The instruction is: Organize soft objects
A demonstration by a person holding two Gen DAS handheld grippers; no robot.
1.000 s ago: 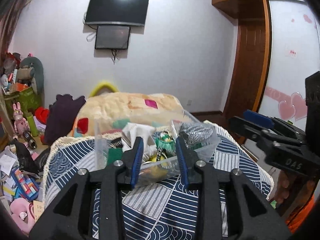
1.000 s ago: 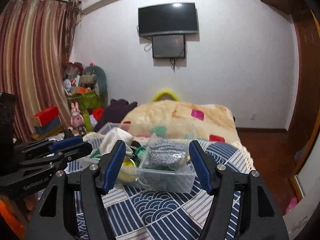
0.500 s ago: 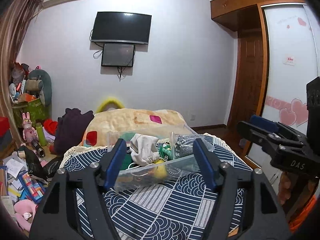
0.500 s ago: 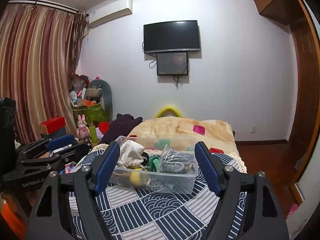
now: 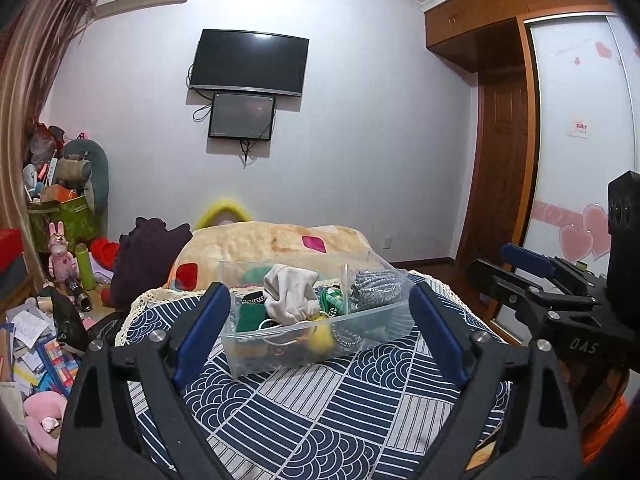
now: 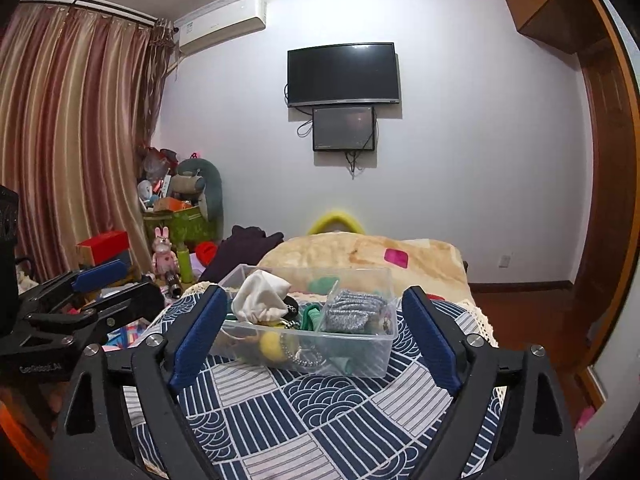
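A clear plastic bin (image 5: 316, 344) sat on the blue-and-white patterned cloth (image 5: 320, 412) covering the bed, and it served as the reference for everything else. The left gripper (image 5: 320, 336) hovered in front of the bin with its blue-padded jaws spread wide, wider than the bin itself, holding nothing and touching nothing. The right gripper (image 6: 316, 332) hung in front of the bin too, its jaws likewise wide apart and empty, one pad to each side of the bin as seen from its own camera. In the left wrist view the right gripper (image 5: 536, 276) appeared well to the right of the bin; in the right wrist view the left gripper (image 6: 100, 292) appeared to the left of it. Inside the bin, a white cloth pouch (image 5: 290, 294) was heaped on top toward the left side, rising above the rim. Right of the pouch lay a green item (image 5: 334, 300), and beyond a clear divider a grey knitted piece (image 5: 376, 286) filled the right compartment. A yellow ball (image 6: 270, 344) pressed against the bin's near wall, below the pouch. Behind the bin lay a tan blanket (image 5: 280, 240) with coloured patches, and a dark purple garment (image 5: 148, 252) was piled behind and left of it. On the wall far behind the bin hung a television (image 5: 250, 62).
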